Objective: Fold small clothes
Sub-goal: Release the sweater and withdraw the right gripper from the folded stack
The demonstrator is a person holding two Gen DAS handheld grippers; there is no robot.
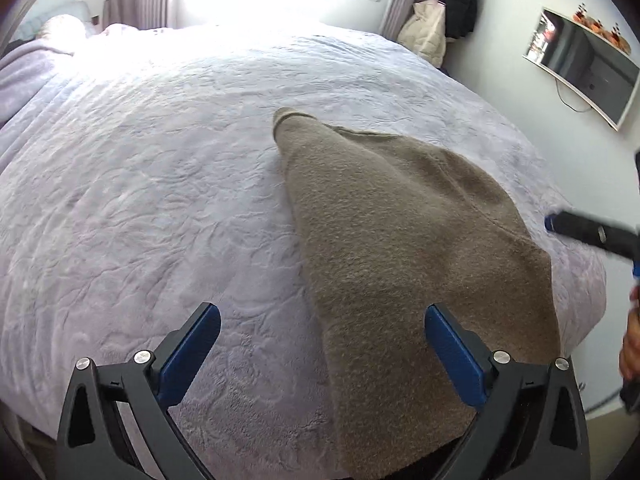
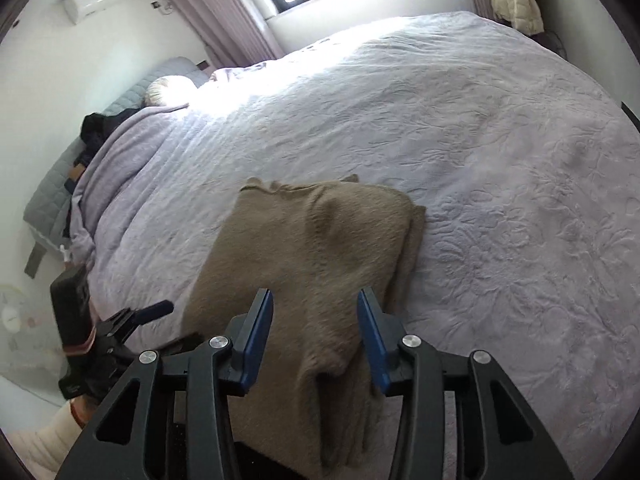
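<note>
A brown fuzzy knit garment [image 1: 400, 240] lies folded lengthwise on the lilac bedspread [image 1: 160, 200], with one narrow end pointing away toward the window. My left gripper [image 1: 323, 312] is wide open above the garment's near left edge, nothing between its pads. One finger [image 1: 580, 230] of my right gripper reaches in from the right, beside the garment. In the right wrist view my right gripper [image 2: 315, 294] hovers partly open over the near end of the garment [image 2: 320, 232]; the cloth is blurred below the jaws, and the pads do not press on it.
The bedspread [image 2: 500, 200] stretches wide to the right and far side. Dark clothes [image 2: 96, 128] are piled at the bed's head. A wall screen [image 1: 584, 76] and hanging jackets [image 1: 460, 0] stand on the right. A person's hand [image 1: 632, 344] shows at the edge.
</note>
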